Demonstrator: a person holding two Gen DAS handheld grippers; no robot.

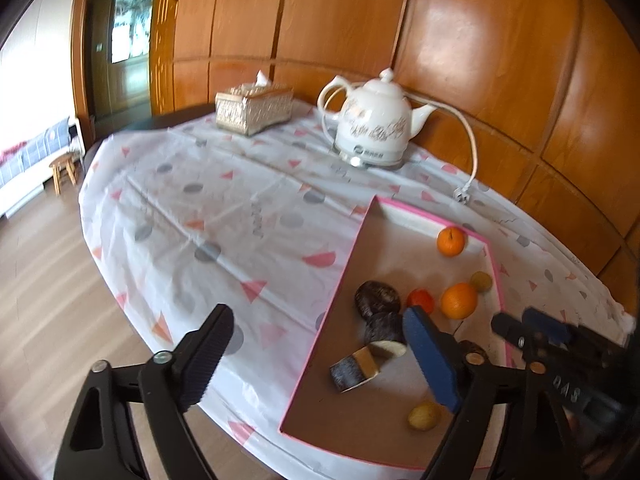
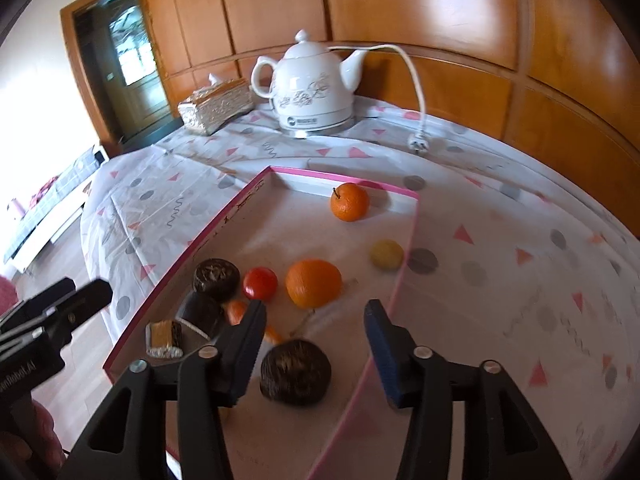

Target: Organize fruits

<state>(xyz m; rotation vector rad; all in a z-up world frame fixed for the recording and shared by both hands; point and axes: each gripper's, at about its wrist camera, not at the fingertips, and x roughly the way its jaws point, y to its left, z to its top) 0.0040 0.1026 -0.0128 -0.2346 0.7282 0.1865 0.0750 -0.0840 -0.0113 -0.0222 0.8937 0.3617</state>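
Note:
A shallow pink-rimmed box [image 1: 408, 220] [image 2: 320, 186] lies on the table with fruit in it. Inside are a stemmed orange [image 1: 451, 241] [image 2: 349, 201], a bigger orange [image 1: 459, 300] [image 2: 313, 282], a red fruit [image 1: 420, 300] [image 2: 260, 282], a yellowish fruit [image 1: 481, 281] [image 2: 386, 255], dark round fruits [image 1: 377, 298] [image 2: 216, 275] and a cut piece [image 1: 354, 368] [image 2: 163, 338]. My left gripper [image 1: 320, 360] hangs wide open over the box's left rim, holding nothing. My right gripper [image 2: 314, 340] is open above another dark round fruit [image 2: 296, 372], which lies between its fingers unpressed.
A white electric kettle [image 1: 372, 124] [image 2: 316, 80] with a loose cord and plug [image 2: 416, 144] stands at the back by the wood-panelled wall. A tissue box [image 1: 254, 108] [image 2: 216, 106] sits to its left. The table's edge drops to the wooden floor [image 1: 40, 280] on the left.

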